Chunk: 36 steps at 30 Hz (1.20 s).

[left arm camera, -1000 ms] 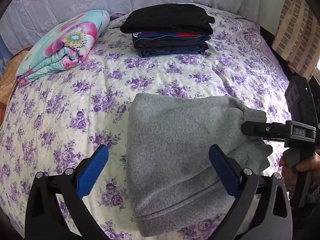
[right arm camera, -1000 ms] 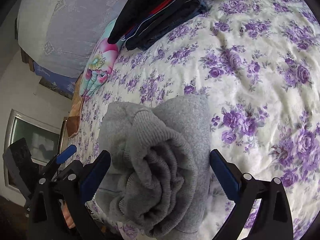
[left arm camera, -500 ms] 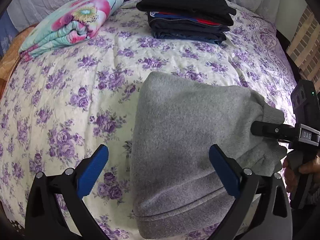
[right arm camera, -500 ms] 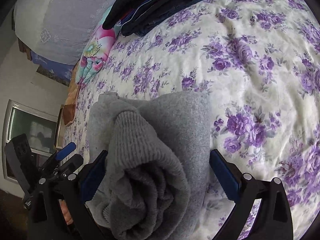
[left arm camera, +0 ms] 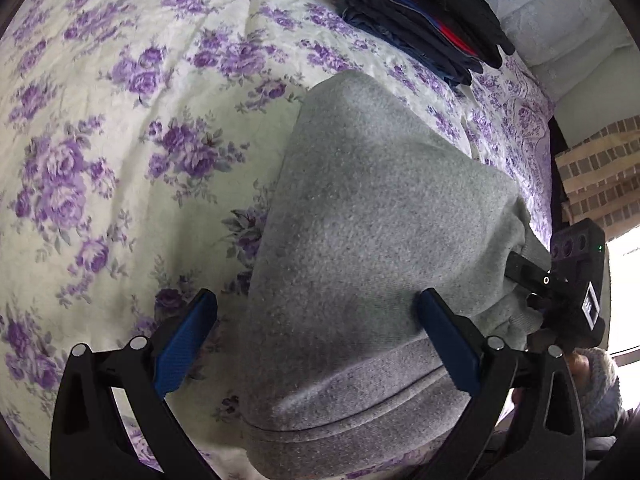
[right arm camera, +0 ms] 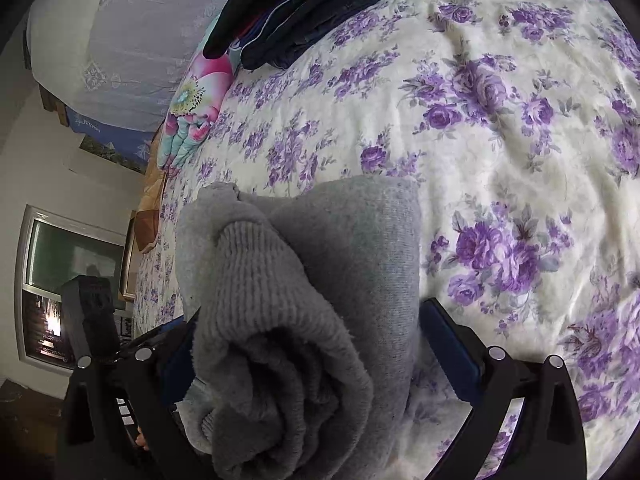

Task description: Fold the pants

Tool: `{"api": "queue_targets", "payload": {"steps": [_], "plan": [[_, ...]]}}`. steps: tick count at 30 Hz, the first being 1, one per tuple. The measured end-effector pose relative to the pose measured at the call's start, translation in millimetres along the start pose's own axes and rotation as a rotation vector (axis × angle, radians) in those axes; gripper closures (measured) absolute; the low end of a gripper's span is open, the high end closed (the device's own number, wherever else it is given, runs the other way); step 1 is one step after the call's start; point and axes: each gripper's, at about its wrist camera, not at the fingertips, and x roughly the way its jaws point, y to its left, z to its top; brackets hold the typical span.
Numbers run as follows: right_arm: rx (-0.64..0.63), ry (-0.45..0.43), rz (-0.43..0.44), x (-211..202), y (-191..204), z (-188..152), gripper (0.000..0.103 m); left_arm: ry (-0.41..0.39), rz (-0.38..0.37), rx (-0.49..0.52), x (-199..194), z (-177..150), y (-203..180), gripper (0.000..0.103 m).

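The grey folded pants [left arm camera: 360, 240] form a thick bundle over the floral bed cover [left arm camera: 120, 140]. My left gripper [left arm camera: 320, 344] is open, its blue pads [left arm camera: 184, 344] wide apart around the near end of the bundle. In the right wrist view the bundle's ribbed cuff end [right arm camera: 280, 320] fills the space between the fingers of my right gripper [right arm camera: 316, 356], which is open and straddles it. The right gripper also shows in the left wrist view [left arm camera: 560, 280] at the bundle's right end.
A stack of dark folded clothes [left arm camera: 424, 12] lies at the far side of the bed [right arm camera: 320, 0]. A folded floral quilt [right arm camera: 196, 108] lies beyond it. A brick wall [left arm camera: 600, 176] stands right of the bed.
Both grippers have moved with the grey bundle toward the dark stack, and the left view has tilted. The jaws stay wide around the bundle.
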Motion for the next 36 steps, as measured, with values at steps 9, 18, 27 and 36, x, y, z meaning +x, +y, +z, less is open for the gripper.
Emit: {"api": "queue_targets", "payload": {"steps": [9, 18, 27, 36], "plan": [[0.078, -0.044, 0.081, -8, -13, -10, 0.003, 0.043, -0.11, -0.083, 7, -8, 11, 0.005], [0.016, -0.224, -0.009, -77, -8, -8, 0.004, -0.016, 0.105, -0.021, -16, -29, -5, 0.005], [-0.608, -0.249, -0.055, -92, 80, -52, 0.004, -0.057, 0.134, -0.174, -16, -57, 3, 0.004], [-0.791, -0.114, -0.024, -60, 123, -94, 0.004, -0.088, 0.131, 0.024, -30, -46, -28, 0.005]]}}
